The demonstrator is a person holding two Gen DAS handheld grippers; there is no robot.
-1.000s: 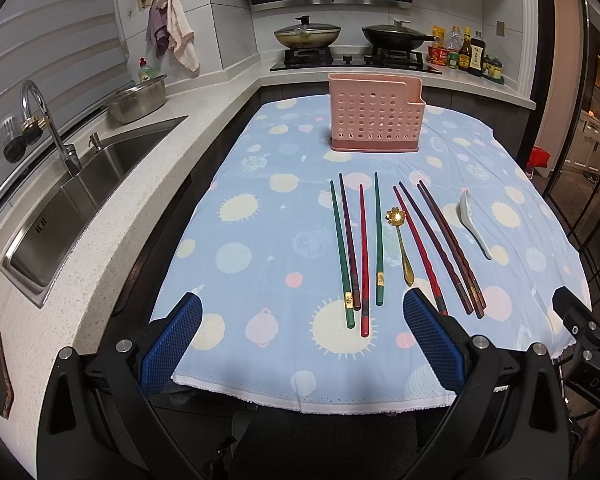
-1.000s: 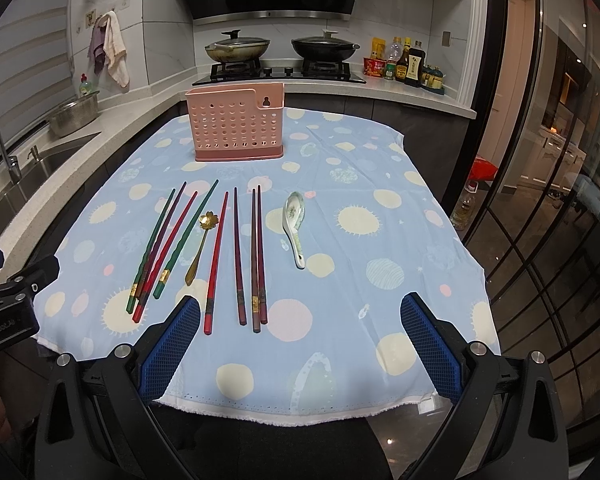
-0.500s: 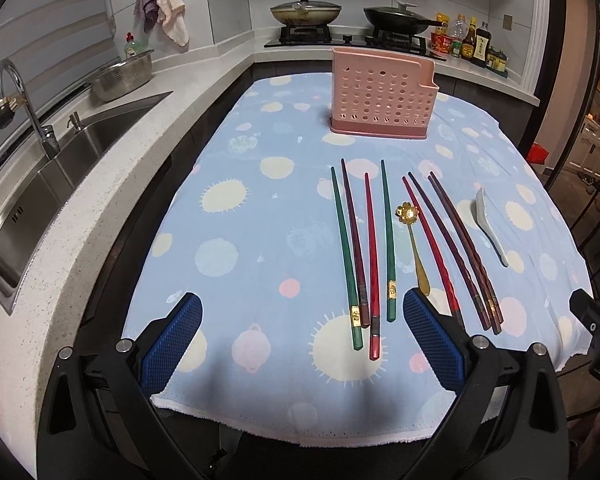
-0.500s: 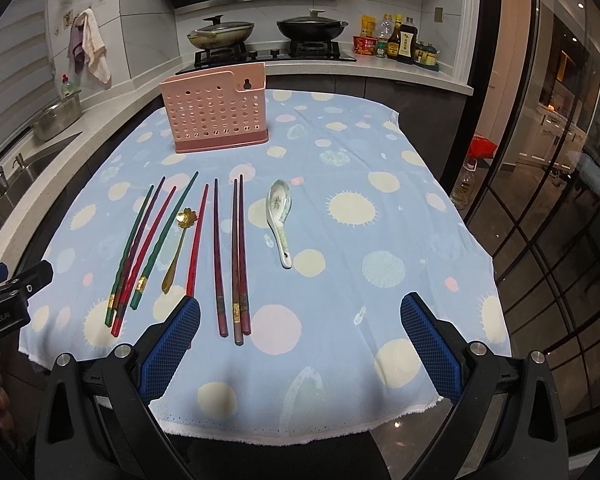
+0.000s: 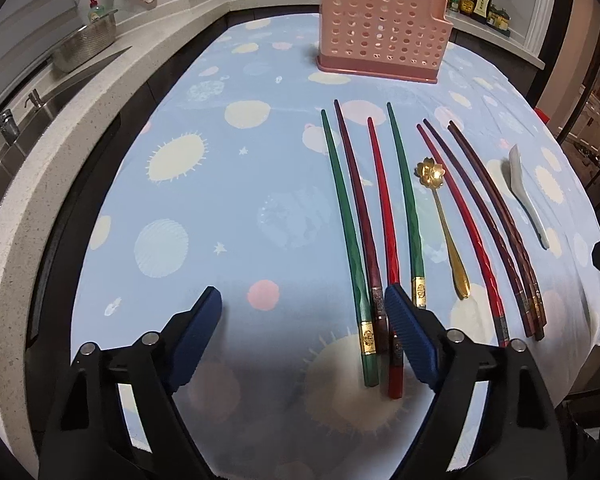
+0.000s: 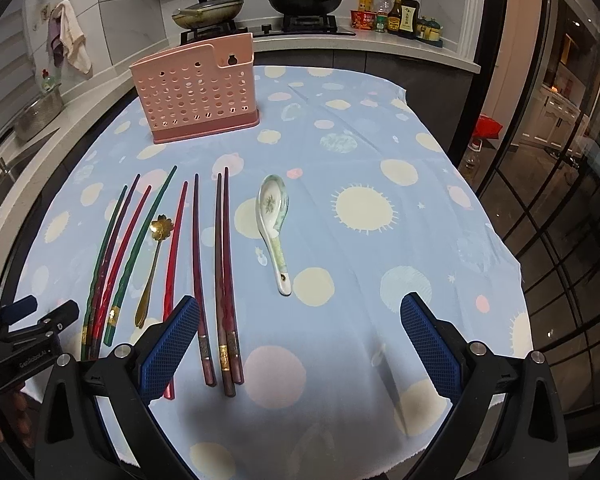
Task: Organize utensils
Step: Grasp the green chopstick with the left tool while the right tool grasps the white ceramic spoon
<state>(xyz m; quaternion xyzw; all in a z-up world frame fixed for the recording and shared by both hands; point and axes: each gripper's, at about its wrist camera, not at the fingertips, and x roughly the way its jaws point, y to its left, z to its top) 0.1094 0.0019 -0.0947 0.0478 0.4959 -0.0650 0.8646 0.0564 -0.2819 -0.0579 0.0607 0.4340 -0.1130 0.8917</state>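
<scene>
While both the left gripper (image 5: pixel 302 330) and right gripper (image 6: pixel 300 340) are held spread and empty, the pink perforated holder (image 6: pixel 198 94) is seen at the cloth's far end. Nearer lie the chopsticks (image 5: pixel 380 220), thin, stiff, probably slick, best pinched near their banded ends; the ceramic spoon (image 6: pixel 274 216) is judged fragile.

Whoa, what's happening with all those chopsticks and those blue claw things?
A person is tidying utensils with two hand-held grippers. Both the left gripper and the right gripper hover with jaws open, holding nothing. Colourful chopsticks, a gold spoon and a ceramic spoon lie in a row on the spotted tablecloth. The pink utensil holder stands behind them, and nothing seems to be in it yet.
</scene>
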